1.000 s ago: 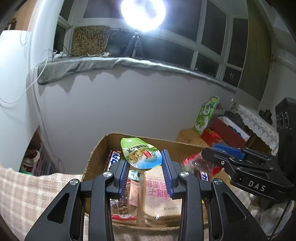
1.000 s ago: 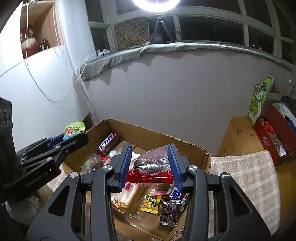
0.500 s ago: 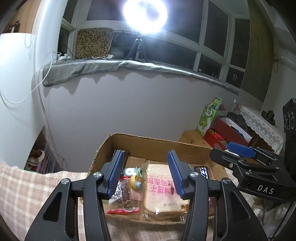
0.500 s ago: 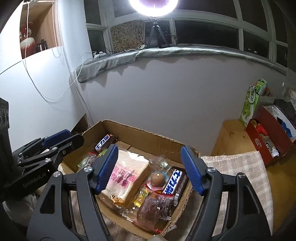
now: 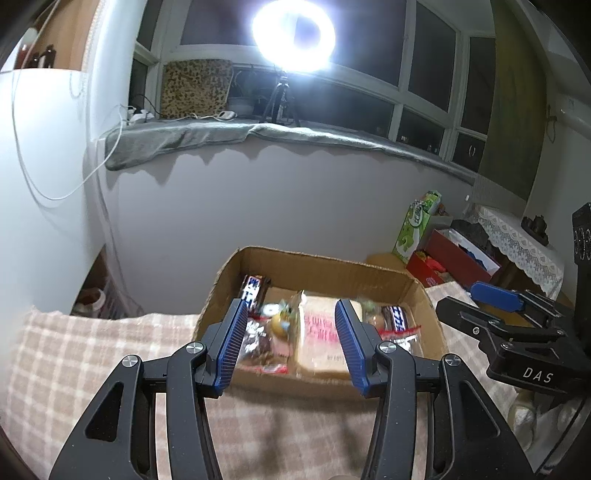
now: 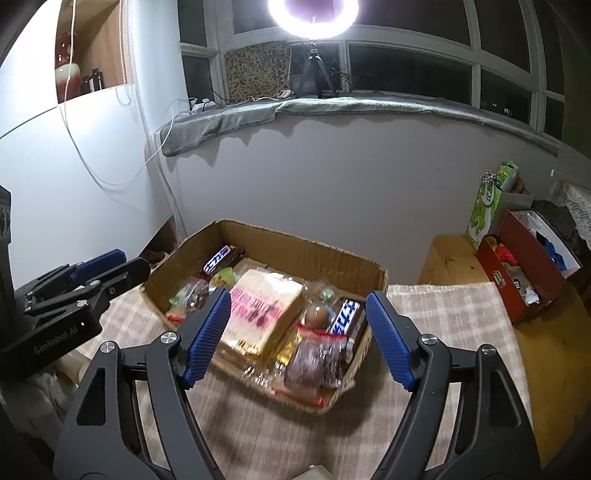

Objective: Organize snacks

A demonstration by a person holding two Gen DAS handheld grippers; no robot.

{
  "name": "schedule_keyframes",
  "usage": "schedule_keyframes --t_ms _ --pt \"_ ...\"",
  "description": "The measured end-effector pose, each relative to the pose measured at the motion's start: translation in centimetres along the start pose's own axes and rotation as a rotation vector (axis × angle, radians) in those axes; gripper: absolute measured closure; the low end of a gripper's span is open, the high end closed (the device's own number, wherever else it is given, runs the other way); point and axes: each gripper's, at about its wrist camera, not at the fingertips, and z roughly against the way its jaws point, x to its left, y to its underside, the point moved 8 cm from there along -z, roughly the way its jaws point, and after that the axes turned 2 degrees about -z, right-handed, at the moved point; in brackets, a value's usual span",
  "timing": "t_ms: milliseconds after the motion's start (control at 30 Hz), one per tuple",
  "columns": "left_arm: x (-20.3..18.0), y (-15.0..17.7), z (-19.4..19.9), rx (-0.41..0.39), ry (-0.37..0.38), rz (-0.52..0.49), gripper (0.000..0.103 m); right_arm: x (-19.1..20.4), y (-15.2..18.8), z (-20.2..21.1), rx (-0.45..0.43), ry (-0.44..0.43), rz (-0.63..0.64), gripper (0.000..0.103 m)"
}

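A shallow cardboard box (image 5: 325,267) (image 6: 306,251) sits on a checked cloth and holds several snacks. A wrapped bread pack with pink print (image 5: 323,332) (image 6: 266,306) lies in its middle. A chocolate bar (image 5: 255,288) (image 6: 221,257) lies at the back left, another (image 6: 345,317) at the right. A clear bag with a red seal (image 6: 314,354) lies at the front right. My left gripper (image 5: 291,343) is open and empty, in front of the box. My right gripper (image 6: 299,332) is open and empty, in front of the box.
The checked cloth (image 6: 443,306) covers the table. A red box of items (image 6: 524,266) and a green carton (image 6: 487,206) stand at the right on a wooden surface. A grey wall rises behind the box. A ring light (image 5: 293,35) glares above.
Both grippers have opened and let their snack bags fall into the box. Both have then pulled back from the box toward the near side.
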Motion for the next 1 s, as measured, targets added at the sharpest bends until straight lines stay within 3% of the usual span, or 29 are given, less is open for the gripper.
schedule_keyframes --t_ms 300,433,667,1000 --pt "0.0 2.5 4.0 0.004 -0.008 -0.006 0.047 1.5 2.3 3.8 -0.005 0.047 0.055 0.024" --pt "0.1 3.7 6.1 -0.008 -0.018 0.006 0.038 1.9 3.4 6.3 -0.041 0.072 0.073 0.002" --pt "0.8 5.4 9.4 -0.035 -0.04 0.087 0.03 2.8 5.1 9.8 -0.084 0.116 0.104 0.001" --pt "1.0 5.7 11.8 -0.054 -0.102 0.092 0.025 3.4 6.3 11.2 -0.076 0.117 0.086 0.001"
